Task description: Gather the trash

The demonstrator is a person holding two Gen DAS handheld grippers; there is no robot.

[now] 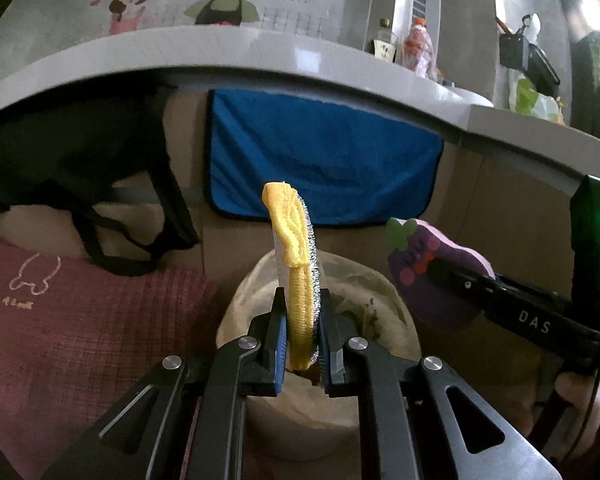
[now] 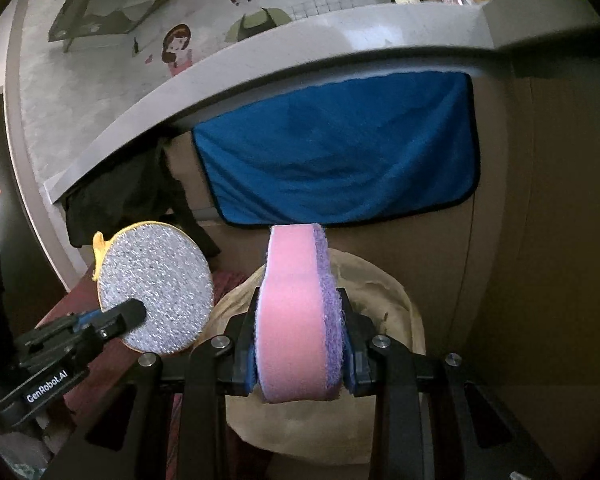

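My left gripper [image 1: 304, 332] is shut on a round yellow and silver scouring pad [image 1: 298, 264], held edge-up over a beige lined trash bin [image 1: 380, 292]. My right gripper [image 2: 302, 344] is shut on a pink and purple grape-shaped sponge [image 2: 296, 312], also held over the bin [image 2: 384, 292]. In the left wrist view the sponge [image 1: 428, 256] and right gripper are at the right. In the right wrist view the scouring pad [image 2: 156, 284] and left gripper are at the left.
A blue towel [image 1: 320, 152] hangs from the grey countertop edge [image 1: 260, 52] behind the bin. A black bag [image 1: 80, 152] hangs at left above a maroon cloth [image 1: 80, 312]. Bottles [image 1: 418, 44] stand on the counter.
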